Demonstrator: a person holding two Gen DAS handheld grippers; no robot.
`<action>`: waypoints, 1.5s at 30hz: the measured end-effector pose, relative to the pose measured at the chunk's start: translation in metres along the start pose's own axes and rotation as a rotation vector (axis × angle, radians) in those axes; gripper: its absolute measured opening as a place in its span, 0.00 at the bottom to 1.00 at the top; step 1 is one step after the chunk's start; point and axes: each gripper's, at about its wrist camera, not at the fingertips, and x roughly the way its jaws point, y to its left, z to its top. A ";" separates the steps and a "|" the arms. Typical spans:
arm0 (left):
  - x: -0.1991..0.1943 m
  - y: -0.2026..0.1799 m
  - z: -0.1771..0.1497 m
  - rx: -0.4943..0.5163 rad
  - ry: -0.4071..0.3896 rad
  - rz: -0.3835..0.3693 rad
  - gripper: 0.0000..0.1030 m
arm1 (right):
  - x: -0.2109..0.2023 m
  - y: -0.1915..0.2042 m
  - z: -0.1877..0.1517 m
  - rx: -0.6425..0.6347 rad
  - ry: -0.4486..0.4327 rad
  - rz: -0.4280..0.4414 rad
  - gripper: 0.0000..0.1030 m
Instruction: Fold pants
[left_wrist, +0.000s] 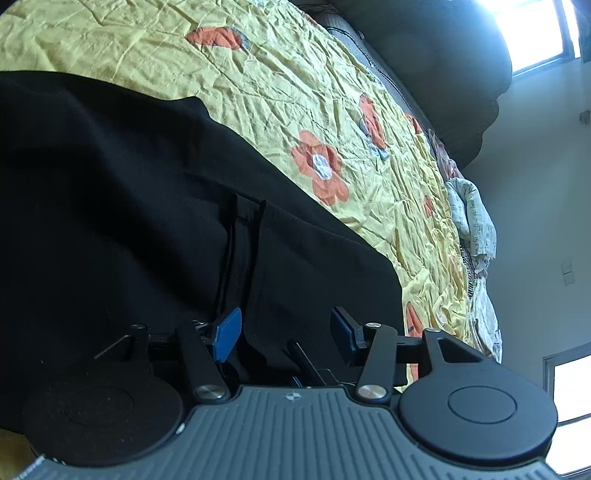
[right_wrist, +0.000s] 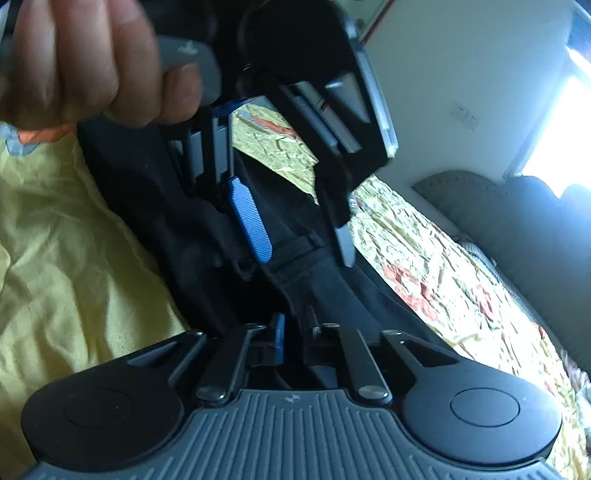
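The black pants (left_wrist: 129, 206) lie on the yellow flowered bedsheet (left_wrist: 280, 92). The left gripper (left_wrist: 284, 326) has its blue pads (left_wrist: 227, 328) spread apart over the cloth, not pressing it. The right gripper (right_wrist: 293, 332) is pinched tight on a fold of the pants, near the left one.

The black pants (left_wrist: 110, 184) run off the left edge of the left wrist view, the hand (right_wrist: 92, 62) at the upper left of the right wrist view is blurred and cropped, and the window (left_wrist: 532, 29) at upper right is blown out.
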 end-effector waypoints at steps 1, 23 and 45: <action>0.000 0.001 0.001 -0.005 0.002 -0.003 0.55 | -0.002 0.002 0.001 0.001 -0.010 -0.003 0.05; 0.014 0.000 0.000 0.037 -0.140 0.067 0.01 | -0.023 -0.021 0.003 0.362 -0.057 0.163 0.05; -0.006 -0.009 -0.007 0.236 -0.232 0.296 0.21 | -0.010 -0.073 0.009 0.665 -0.162 0.348 0.11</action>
